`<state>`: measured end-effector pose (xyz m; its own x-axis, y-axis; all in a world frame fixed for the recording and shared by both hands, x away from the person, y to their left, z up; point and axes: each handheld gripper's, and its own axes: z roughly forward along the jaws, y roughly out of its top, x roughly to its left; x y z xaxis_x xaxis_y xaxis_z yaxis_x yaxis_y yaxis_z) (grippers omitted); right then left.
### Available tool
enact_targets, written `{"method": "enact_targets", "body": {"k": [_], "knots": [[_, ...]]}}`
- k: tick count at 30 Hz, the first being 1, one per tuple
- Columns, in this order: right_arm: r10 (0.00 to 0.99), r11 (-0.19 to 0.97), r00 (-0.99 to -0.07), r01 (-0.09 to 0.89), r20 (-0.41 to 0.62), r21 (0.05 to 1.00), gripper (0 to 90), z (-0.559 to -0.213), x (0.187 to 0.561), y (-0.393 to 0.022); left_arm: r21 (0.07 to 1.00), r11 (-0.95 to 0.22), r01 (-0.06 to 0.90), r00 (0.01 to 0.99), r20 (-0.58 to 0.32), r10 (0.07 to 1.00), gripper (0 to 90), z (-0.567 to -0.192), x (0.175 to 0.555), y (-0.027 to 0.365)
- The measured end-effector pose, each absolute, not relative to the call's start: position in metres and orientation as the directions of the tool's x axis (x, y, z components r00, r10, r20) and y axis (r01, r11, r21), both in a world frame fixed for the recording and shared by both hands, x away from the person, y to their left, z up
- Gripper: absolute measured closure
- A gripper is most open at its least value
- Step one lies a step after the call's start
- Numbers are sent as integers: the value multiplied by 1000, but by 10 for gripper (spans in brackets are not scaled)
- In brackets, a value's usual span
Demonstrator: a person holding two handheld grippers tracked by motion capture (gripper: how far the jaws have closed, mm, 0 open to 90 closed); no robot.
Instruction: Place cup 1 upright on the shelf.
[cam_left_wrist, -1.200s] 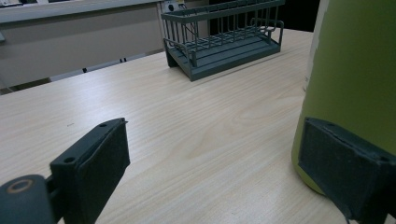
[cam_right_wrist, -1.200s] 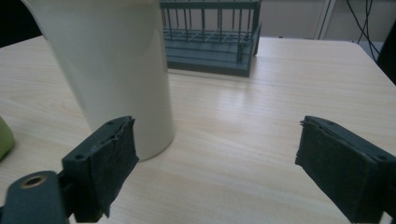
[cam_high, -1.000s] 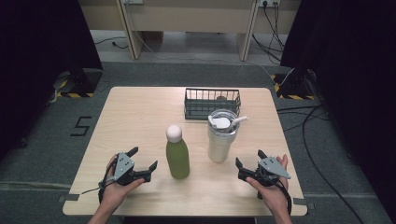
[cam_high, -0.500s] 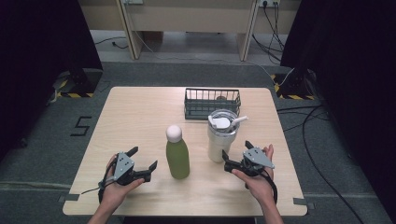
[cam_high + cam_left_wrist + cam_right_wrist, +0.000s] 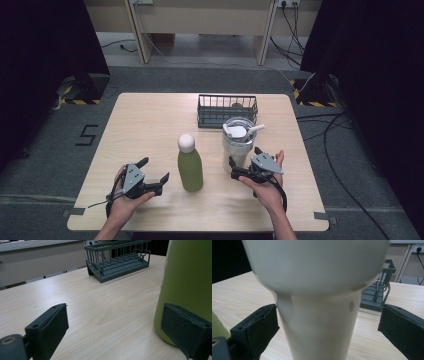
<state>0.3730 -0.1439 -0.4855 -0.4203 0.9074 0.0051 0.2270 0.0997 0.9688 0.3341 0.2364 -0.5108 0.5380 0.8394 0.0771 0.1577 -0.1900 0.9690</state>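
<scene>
right gripper (image 5: 243,169): fingers spread, just been opening, astride the tumbler (image 5: 238,142) base, no pinch yet | left gripper (image 5: 153,175): fingers spread, empty, left of tumbler beside green bottle (image 5: 190,164) | risk: tall top-heavy tumbler tips if one finger bumps first | desk (image 5: 150,120): pale wood; wire rack (image 5: 227,110) behind tumbler; dark curtains, grey floor

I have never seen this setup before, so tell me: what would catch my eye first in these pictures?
Most striking is the pale tumbler right of the table's middle: the right gripper has it between its open jaws, which have just been opening, and the pads are clear of it. Beside it stands a green bottle with a white cap, with the left gripper open next to it. Behind both sits a dark wire basket.
</scene>
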Motion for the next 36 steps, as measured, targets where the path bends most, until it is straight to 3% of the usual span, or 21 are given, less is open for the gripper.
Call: {"method": "enact_targets", "body": {"k": [17,22,36], "knots": [[901,128,-433,186,-36,974,36,-493,395,-128,968,-195,160,545,78,835,72,-512,335,237],[902,107,-431,189,-16,976,92,-496,399,-123,966,-198,163,548,79,833,75,-513,335,236],[908,103,-419,193,-14,976,107,-496,399,-121,966,-198,165,559,74,826,86,-513,335,237]]}}
